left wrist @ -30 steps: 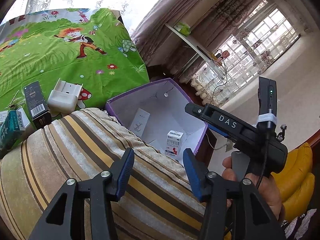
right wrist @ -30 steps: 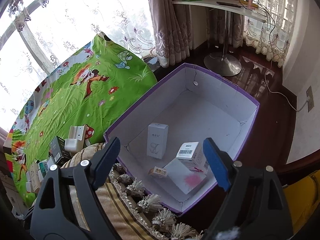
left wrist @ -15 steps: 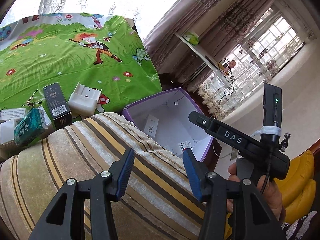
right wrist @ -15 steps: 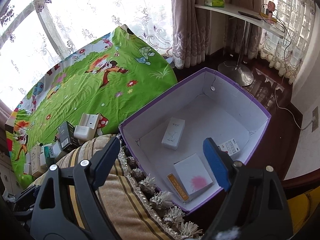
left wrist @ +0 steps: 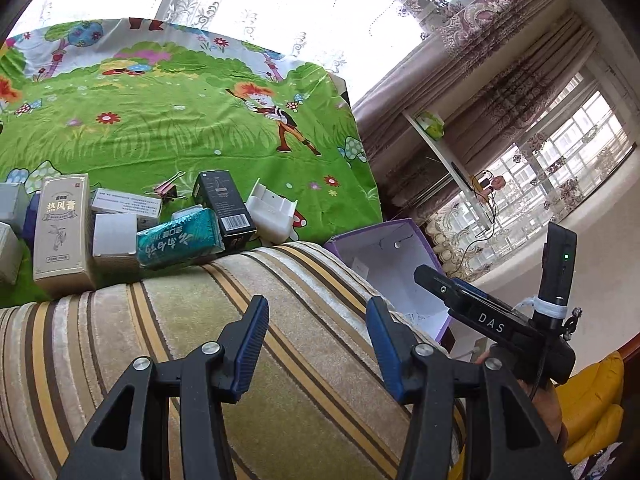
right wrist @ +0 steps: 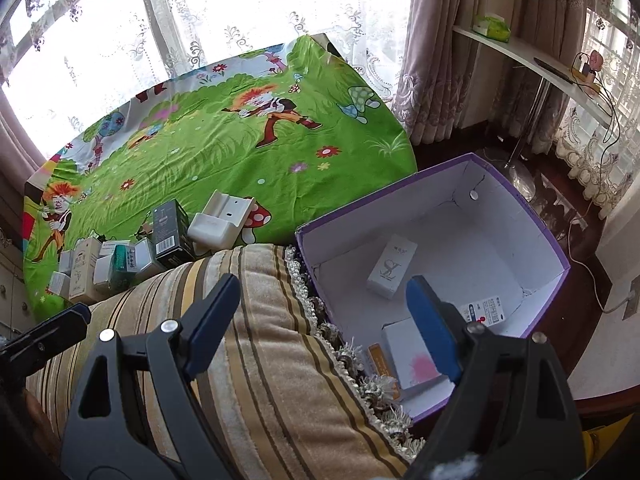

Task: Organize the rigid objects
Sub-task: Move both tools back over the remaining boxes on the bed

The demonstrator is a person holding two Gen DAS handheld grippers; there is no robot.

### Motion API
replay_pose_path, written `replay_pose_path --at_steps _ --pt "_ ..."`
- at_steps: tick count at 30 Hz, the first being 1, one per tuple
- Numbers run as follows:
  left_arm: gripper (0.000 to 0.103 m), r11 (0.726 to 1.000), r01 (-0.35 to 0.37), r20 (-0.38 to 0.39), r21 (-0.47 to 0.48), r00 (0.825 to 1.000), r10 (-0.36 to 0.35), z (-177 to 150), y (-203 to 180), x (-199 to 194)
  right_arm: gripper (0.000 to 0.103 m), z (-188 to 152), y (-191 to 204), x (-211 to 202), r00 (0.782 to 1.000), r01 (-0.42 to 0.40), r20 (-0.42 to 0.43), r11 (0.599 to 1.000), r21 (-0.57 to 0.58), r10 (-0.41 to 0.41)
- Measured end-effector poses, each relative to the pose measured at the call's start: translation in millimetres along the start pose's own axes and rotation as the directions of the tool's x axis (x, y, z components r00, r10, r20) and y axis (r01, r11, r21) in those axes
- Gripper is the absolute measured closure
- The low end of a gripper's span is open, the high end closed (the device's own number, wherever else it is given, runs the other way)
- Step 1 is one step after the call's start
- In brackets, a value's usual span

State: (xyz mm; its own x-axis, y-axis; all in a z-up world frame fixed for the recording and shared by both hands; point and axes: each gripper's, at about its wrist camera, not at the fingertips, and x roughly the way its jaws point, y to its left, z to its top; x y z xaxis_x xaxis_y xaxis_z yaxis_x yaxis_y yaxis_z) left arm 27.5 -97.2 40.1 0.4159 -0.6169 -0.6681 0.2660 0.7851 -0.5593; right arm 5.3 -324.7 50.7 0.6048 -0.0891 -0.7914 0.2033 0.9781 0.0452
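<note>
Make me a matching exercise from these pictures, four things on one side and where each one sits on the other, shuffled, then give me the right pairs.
Things:
1. white YSL box
2. teal box
3. green tissue pack
4. left tongs

Places:
A. on the white shelf by the curtains
B. on the green cartoon cloth, in the cluster of boxes
C. inside the purple bin
D. open and empty above the striped cushion

Pairs: 1-C, 2-B, 3-A, 4-D
</note>
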Motion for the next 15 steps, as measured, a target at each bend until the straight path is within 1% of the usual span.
replay_pose_path --at_steps 3,8,15 --pt "0.051 0.999 -0.022 0.015 -0.031 1.0 0.022 -1 16 -10 0.016 -1 11 1 1.0 -0.008 -0.007 0.999 -0.033 0.008" --pt "0.051 0.995 -0.066 0.032 -0.069 0.997 0.068 -2 42 -26 0.016 -2 33 5 0.999 -0.047 -0.031 0.995 -0.083 0.044" --pt "0.051 0.986 -0.121 0.052 -0.117 0.99 0.128 -4 72 -47 0.016 -6 77 11 0.995 -0.095 -0.06 0.972 -0.213 0.084"
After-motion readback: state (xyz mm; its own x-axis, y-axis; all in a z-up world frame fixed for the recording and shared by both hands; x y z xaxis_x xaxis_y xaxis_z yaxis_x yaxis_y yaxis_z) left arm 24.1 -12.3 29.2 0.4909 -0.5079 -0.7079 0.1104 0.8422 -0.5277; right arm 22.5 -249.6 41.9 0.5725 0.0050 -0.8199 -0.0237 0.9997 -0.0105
